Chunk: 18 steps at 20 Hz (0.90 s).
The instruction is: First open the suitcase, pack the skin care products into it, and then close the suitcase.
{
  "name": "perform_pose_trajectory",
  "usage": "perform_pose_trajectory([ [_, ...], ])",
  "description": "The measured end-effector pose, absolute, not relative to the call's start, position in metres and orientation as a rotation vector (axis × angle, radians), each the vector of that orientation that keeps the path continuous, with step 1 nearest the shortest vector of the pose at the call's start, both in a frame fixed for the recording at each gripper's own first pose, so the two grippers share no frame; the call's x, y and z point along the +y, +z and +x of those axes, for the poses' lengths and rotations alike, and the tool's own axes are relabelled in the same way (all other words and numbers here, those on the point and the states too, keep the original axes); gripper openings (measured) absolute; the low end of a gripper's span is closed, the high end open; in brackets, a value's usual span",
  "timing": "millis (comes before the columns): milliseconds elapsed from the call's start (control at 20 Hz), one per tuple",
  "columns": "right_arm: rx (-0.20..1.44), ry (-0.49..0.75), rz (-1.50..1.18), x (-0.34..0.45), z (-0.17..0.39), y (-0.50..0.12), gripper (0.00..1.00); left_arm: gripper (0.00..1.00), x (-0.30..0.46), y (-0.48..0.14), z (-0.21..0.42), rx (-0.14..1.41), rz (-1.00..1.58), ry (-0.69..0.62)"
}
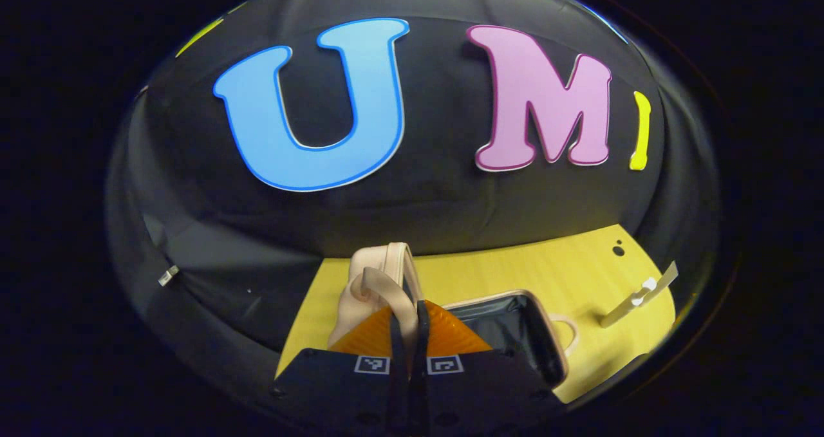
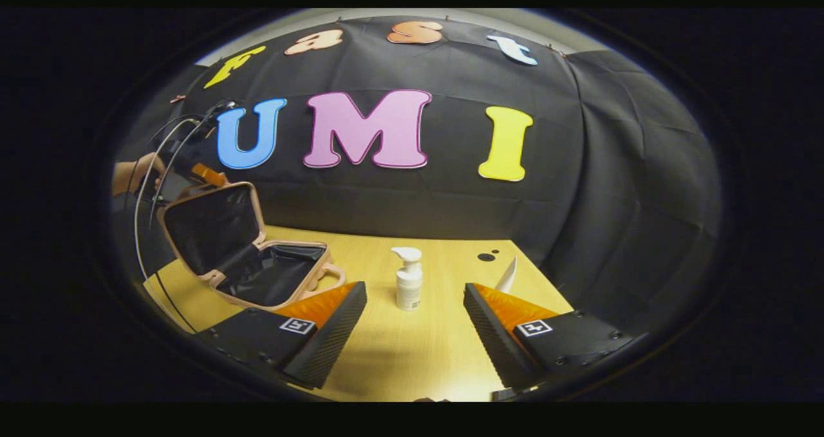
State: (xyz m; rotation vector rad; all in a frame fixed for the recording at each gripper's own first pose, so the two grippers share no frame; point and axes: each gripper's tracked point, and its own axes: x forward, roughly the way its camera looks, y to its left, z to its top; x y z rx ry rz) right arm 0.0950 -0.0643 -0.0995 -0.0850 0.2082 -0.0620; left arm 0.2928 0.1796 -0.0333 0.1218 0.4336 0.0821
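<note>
Left tongs [image 1: 407, 340] grip suitcase lid [image 1: 380, 282]; pump bottle [image 2: 409, 287] label unreadable.

At the bottom centre of the left gripper view, the left gripper [image 1: 408, 334] has its two fingers closed together on the edge of the raised lid of a small beige hard-shell suitcase [image 1: 386, 276]. Its black-lined base lies open to the right on the yellow wooden table [image 1: 515, 263].

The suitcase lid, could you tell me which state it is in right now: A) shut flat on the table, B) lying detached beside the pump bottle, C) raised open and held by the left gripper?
C: the suitcase lid stands raised, with the left gripper at its top edge.
</note>
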Motion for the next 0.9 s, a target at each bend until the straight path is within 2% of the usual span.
perform_pose_trajectory([
  [250, 0.248, -0.088, -0.124, -0.035, 0.093, -0.107, 0.97, 0.06, 0.306, -0.099, 0.313, 0.452, 0.102, 0.181],
  [350, 0.277, -0.104, -0.089, -0.027, 0.094, -0.117, 1.0, 0.06, 0.351, -0.127, 0.316, 0.469, 0.147, 0.279],
  [400, 0.293, -0.096, -0.07, -0.019, 0.094, -0.121, 0.97, 0.06, 0.37, -0.142, 0.316, 0.491, 0.152, 0.302],
  [550, 0.324, -0.078, -0.119, -0.01, 0.1, -0.132, 0.97, 0.06, 0.387, -0.185, 0.333, 0.546, 0.11, 0.327],
  [600, 0.323, -0.084, -0.133, -0.014, 0.102, -0.134, 1.0, 0.07, 0.389, -0.195, 0.337, 0.555, 0.103, 0.327],
  [650, 0.323, -0.095, -0.135, -0.016, 0.105, -0.133, 0.97, 0.06, 0.39, -0.206, 0.341, 0.565, 0.096, 0.325],
  [900, 0.324, -0.197, -0.072, -0.037, 0.114, -0.135, 0.97, 0.07, 0.399, -0.241, 0.349, 0.591, 0.06, 0.326],
])
